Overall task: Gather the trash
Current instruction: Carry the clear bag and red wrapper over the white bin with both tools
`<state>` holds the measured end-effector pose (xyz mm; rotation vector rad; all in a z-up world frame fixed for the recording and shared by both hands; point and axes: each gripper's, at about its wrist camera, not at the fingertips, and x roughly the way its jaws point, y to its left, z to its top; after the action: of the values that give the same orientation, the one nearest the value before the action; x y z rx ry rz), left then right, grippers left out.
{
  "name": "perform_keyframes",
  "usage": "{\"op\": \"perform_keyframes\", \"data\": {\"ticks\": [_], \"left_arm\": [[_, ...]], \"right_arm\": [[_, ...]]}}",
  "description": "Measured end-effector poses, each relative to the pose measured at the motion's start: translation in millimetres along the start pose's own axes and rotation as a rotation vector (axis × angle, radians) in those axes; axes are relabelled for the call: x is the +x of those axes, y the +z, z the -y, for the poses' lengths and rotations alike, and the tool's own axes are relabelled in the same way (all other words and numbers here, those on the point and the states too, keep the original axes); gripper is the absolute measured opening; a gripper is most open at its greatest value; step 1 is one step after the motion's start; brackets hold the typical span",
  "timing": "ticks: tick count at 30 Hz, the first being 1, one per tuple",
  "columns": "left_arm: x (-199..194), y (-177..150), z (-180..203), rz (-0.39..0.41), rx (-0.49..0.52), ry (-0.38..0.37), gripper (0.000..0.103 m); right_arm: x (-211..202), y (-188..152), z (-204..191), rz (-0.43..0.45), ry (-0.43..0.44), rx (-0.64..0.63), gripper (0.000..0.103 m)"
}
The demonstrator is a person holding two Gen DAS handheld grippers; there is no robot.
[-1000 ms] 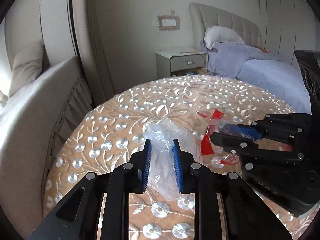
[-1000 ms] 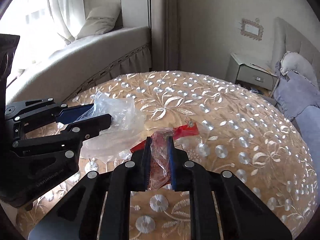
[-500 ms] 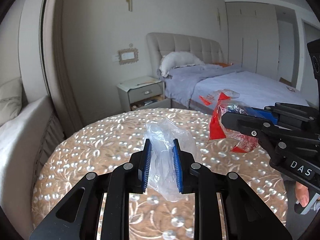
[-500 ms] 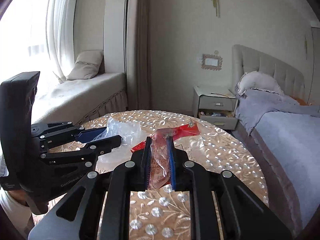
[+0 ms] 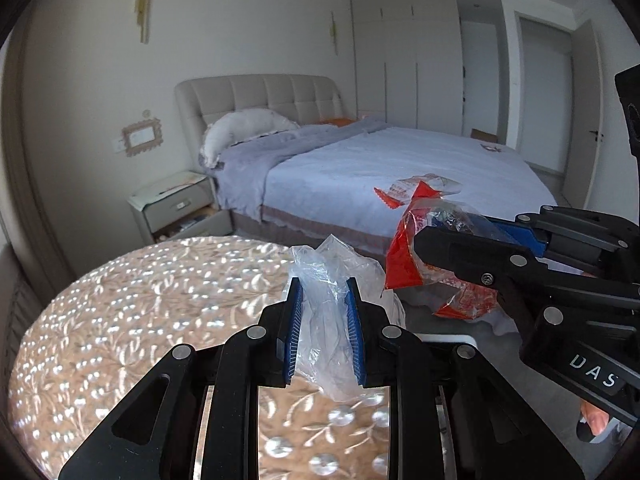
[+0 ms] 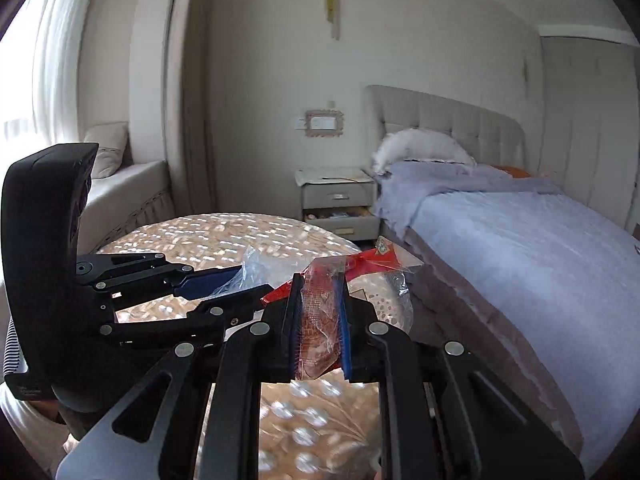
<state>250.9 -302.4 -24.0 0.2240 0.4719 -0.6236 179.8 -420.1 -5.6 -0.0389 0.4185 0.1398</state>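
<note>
My left gripper is shut on a crumpled clear plastic bag, held in the air above the round table. My right gripper is shut on a red and clear snack wrapper, also off the table. In the left wrist view the right gripper comes in from the right with the red wrapper hanging from it. The right wrist view shows the left gripper at the left with the clear bag sticking out of its blue pads.
The round table wears a beige embroidered cloth. A bed with a lilac cover stands to the right, with a nightstand beside it. A cushioned window seat lies at the far left. Wardrobe doors line the back wall.
Both grippers have lifted off the table with their trash and swung right, toward the bed. The table has dropped lower and left in both views. The grips are unchanged.
</note>
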Motion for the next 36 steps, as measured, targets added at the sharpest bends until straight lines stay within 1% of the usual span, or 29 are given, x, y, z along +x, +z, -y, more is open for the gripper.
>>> {"op": "perform_keyframes", "data": {"ticks": [2, 5, 10, 14, 16, 21, 24, 25, 29, 32, 33, 34, 35, 36], "left_arm": [[10.8, 0.1, 20.9, -0.011, 0.021, -0.032, 0.021], [28.5, -0.8, 46.4, -0.033, 0.043, -0.07, 0.021], [57.7, -8.8, 87.2, -0.081, 0.042, -0.135, 0.021], [88.4, -17.8, 124.0, -0.127, 0.052, -0.152, 0.021], [106.4, -25.8, 142.4, -0.158, 0.05, -0.149, 0.021], [157.7, -58.3, 180.8, -0.274, 0.05, -0.169, 0.021], [187.4, -78.1, 200.1, -0.338, 0.075, -0.157, 0.021], [198.7, -85.3, 203.4, -0.368, 0.071, -0.161, 0.021], [241.3, -113.8, 212.9, -0.47, 0.065, -0.146, 0.022], [273.3, -132.0, 212.7, -0.546, 0.052, -0.141, 0.023], [282.9, -138.2, 213.2, -0.571, 0.042, -0.151, 0.023], [294.1, -146.1, 211.2, -0.597, 0.025, -0.162, 0.023], [304.9, -152.9, 208.6, -0.62, 0.023, -0.155, 0.023], [312.5, -159.9, 209.5, -0.636, 0.026, -0.144, 0.023]], "right_arm": [[-5.2, -9.6, 18.2, -0.008, -0.035, 0.023, 0.016], [-10.6, -25.1, 41.6, -0.028, -0.06, 0.074, 0.016], [-10.0, -49.8, 76.3, -0.054, -0.111, 0.143, 0.017], [-9.1, -69.5, 103.3, -0.072, -0.143, 0.2, 0.017], [-1.7, -82.8, 119.4, -0.095, -0.163, 0.231, 0.017], [28.5, -133.7, 165.4, -0.203, -0.183, 0.332, 0.017], [48.1, -165.6, 186.3, -0.275, -0.189, 0.376, 0.017], [50.0, -174.6, 190.5, -0.294, -0.19, 0.384, 0.017], [80.0, -214.9, 207.3, -0.374, -0.189, 0.431, 0.017], [110.1, -239.7, 221.1, -0.445, -0.178, 0.464, 0.017], [120.6, -248.6, 223.5, -0.474, -0.179, 0.468, 0.018], [128.6, -256.4, 225.4, -0.5, -0.181, 0.475, 0.018], [139.6, -267.5, 229.4, -0.529, -0.176, 0.491, 0.019], [144.8, -275.5, 231.6, -0.539, -0.178, 0.501, 0.022]]}}
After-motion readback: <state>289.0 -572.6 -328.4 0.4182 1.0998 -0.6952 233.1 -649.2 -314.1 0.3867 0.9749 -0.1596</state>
